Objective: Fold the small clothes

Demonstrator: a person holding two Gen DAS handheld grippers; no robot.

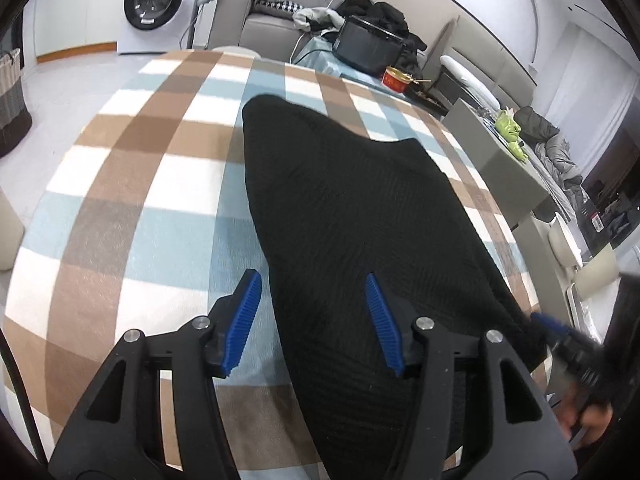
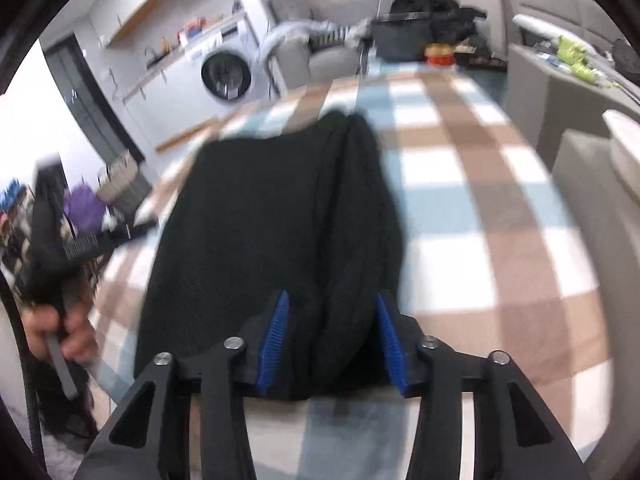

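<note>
Folded black knitted garment (image 1: 352, 216) lies flat on checked blanket (image 1: 132, 184), under both released grippers, left (image 1: 314, 322) and right (image 2: 330, 340).

Both grippers are black plastic linkages with triangular cut-outs, each joint capped by a round silver screw. The left gripper (image 1: 314, 322) and the right gripper (image 2: 332, 340) carry ribbed blue pads (image 1: 242, 320) on their fingers. A black corrugated cable (image 2: 20, 360) runs beside a bare hand (image 2: 60, 332).
</note>
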